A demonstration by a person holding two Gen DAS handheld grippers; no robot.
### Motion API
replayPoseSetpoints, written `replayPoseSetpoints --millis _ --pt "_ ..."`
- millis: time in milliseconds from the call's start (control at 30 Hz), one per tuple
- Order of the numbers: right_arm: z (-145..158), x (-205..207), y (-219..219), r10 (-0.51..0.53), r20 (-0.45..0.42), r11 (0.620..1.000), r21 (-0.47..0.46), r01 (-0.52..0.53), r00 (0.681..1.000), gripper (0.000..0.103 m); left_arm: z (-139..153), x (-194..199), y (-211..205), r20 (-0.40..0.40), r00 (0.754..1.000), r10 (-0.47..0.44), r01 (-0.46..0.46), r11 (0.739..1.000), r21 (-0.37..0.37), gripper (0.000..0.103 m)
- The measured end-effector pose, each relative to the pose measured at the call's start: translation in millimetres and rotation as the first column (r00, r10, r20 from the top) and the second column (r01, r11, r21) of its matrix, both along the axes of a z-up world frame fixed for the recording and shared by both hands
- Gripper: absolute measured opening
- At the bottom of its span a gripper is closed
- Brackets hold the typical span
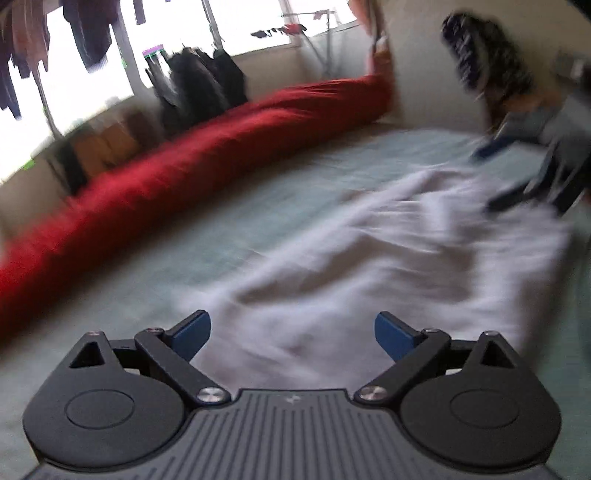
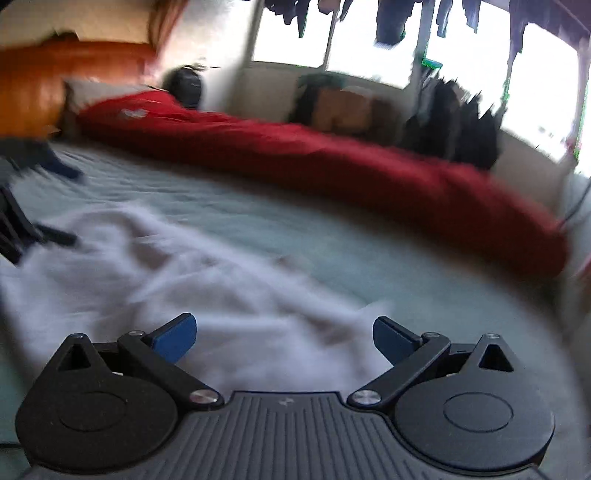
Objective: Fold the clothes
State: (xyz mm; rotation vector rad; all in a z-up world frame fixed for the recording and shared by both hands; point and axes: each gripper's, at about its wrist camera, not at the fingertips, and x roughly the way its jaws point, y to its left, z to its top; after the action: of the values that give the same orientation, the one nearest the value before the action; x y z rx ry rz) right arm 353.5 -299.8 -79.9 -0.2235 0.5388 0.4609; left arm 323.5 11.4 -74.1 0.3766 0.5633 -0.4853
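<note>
White garment (image 1: 388,251) lies rumpled on the pale green bed (image 1: 229,236), and both views are smeared by motion blur, so its exact kind cannot be told. In the left wrist view, going from left to right: hanging clothes (image 1: 88,33) show dark against bright windows at the upper left, a long red duvet roll (image 1: 207,162) runs along the far side of the bed, and the white cloth spreads from the lower middle toward the right. The left claw (image 1: 292,334) stands wide apart, its blue pads (image 1: 192,334) empty, with the near end of the cloth lying between and just beyond them; whether the pads touch the fabric cannot be told. At the far right edge the right claw (image 1: 517,173) appears as a dark blurred shape over the far end of the cloth.

In the right wrist view, the left claw (image 2: 33,206) shows blurred at the left edge, at the cloth's far end. The white garment (image 2: 184,280) fills the lower left and runs down between the spread fingers of the right claw (image 2: 284,338), which is also wide and holds nothing. The cloth's edge ends near the right blue pad (image 2: 393,339). Bare green bed (image 2: 424,295) lies to the right, and the red duvet roll (image 2: 332,162) crosses behind, below more hanging clothes (image 2: 391,22)
</note>
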Motion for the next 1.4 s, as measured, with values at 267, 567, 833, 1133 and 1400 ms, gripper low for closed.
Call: replayPoseSetpoints --millis 267,567,833,1133,1400 --pt "-33 -39 -30 -0.042 -0.161 0.996 0.076 0.055 0.986 0.103 -28 -28 47 -0.261 0.963 0.069 -0.112 0.982 -0.155 0.094" --pt "6 -9 -21 0.009 -0.128 0.983 0.18 0.014 0.992 0.103 14 37 46 -0.248 0.968 0.032 -0.124 0.922 -0.366 0.094" --pt "-25 72 -17 0.025 -0.31 0.932 0.351 0.09 0.95 0.1 -33 105 73 -0.367 0.924 0.112 -0.285 0.84 -0.461 0.069" --pt "-7 74 -50 -0.026 -0.303 0.868 0.465 0.172 0.953 0.103 -25 110 62 -0.41 0.909 0.078 -0.287 0.831 -0.477 0.079" --pt "-30 116 -25 0.06 -0.412 0.838 0.516 0.178 0.909 0.099 -26 129 24 -0.452 0.892 0.015 -0.261 0.833 -0.488 0.073"
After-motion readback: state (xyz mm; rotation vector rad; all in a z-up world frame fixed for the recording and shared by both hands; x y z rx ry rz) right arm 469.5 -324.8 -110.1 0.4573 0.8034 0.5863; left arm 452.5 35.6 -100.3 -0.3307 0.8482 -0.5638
